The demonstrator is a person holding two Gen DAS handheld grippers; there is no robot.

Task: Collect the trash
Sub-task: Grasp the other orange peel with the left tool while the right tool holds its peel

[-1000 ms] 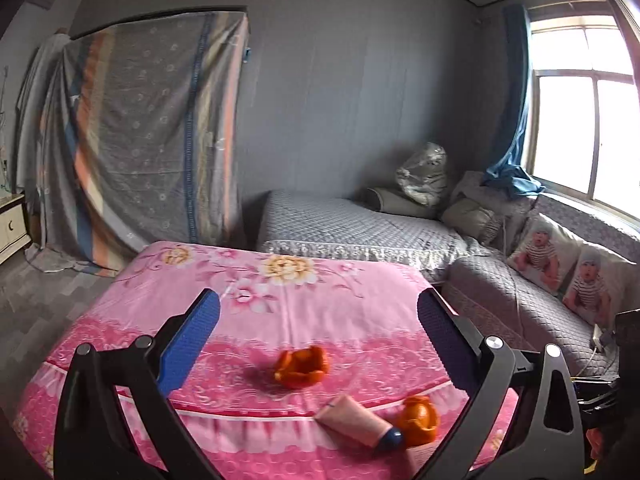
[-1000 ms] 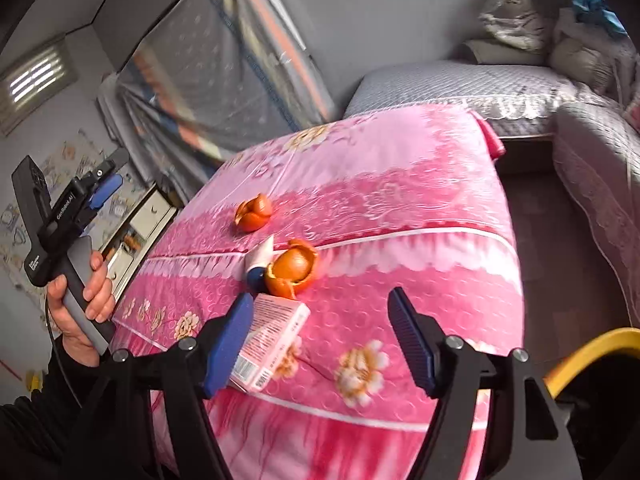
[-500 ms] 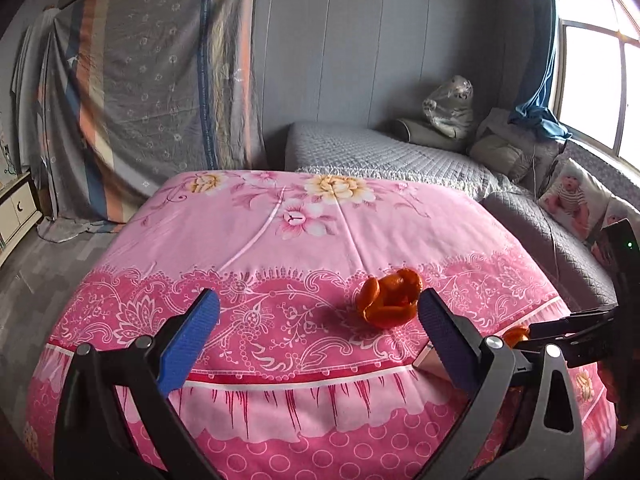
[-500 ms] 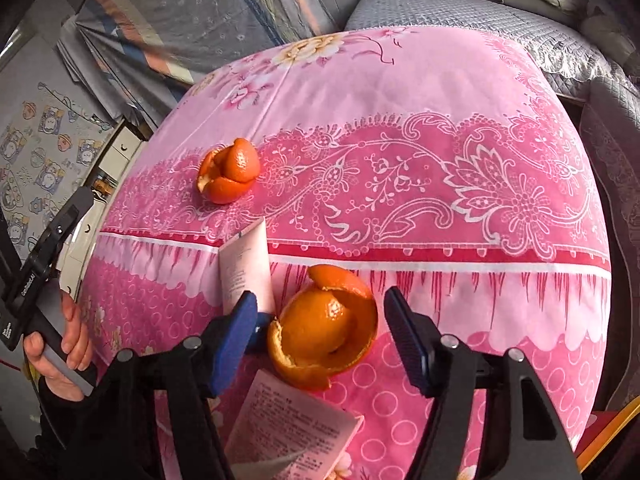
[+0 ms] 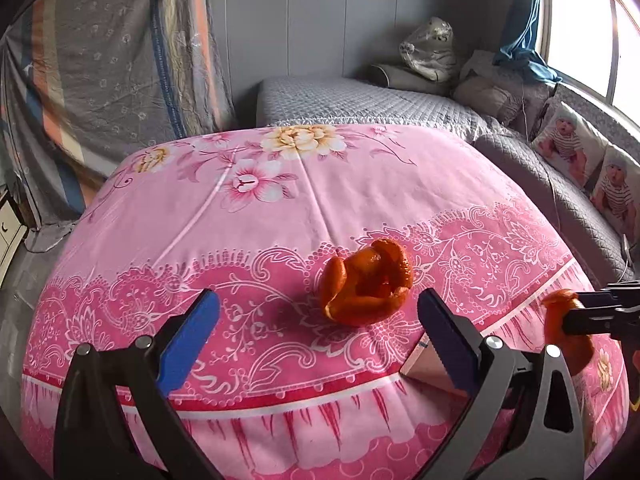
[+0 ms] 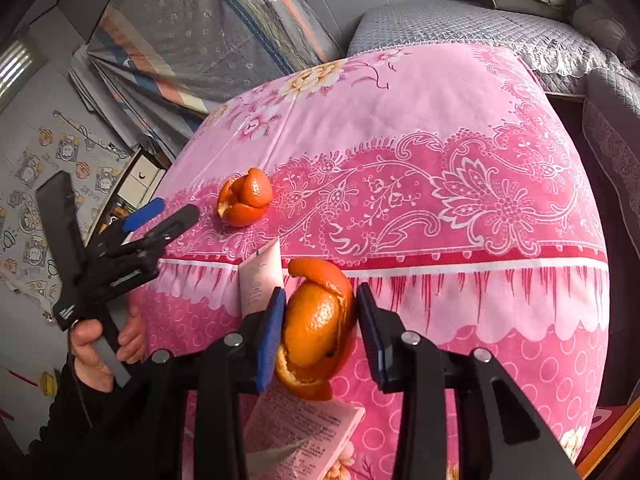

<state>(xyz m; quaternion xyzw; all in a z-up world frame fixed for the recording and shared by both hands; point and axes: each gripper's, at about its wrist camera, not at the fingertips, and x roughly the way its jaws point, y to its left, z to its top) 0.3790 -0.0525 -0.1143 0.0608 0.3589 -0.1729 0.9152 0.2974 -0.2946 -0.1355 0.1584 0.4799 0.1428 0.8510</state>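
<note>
An orange peel (image 5: 366,284) lies on the pink floral bedspread (image 5: 280,184), just ahead of my open, empty left gripper (image 5: 318,322). The same peel shows in the right wrist view (image 6: 245,197), with the left gripper (image 6: 160,214) beside it. My right gripper (image 6: 320,326) is closed around a second orange peel (image 6: 316,326), both pads touching it. A pink tube (image 6: 260,278) lies just left of that peel, and a pink leaflet box (image 6: 304,428) lies below it. In the left wrist view the second peel (image 5: 564,328) sits in the right gripper at the right edge.
A grey quilted sofa bed (image 5: 360,100) with cushions stands behind the bed, and a draped striped cloth (image 5: 100,80) hangs at the left. A small cabinet (image 6: 136,184) stands beside the bed. An orange-rimmed object (image 6: 612,436) shows at the lower right.
My right gripper has moved down over the second peel and closed on it. My left gripper has moved closer to the first peel and stays open.
</note>
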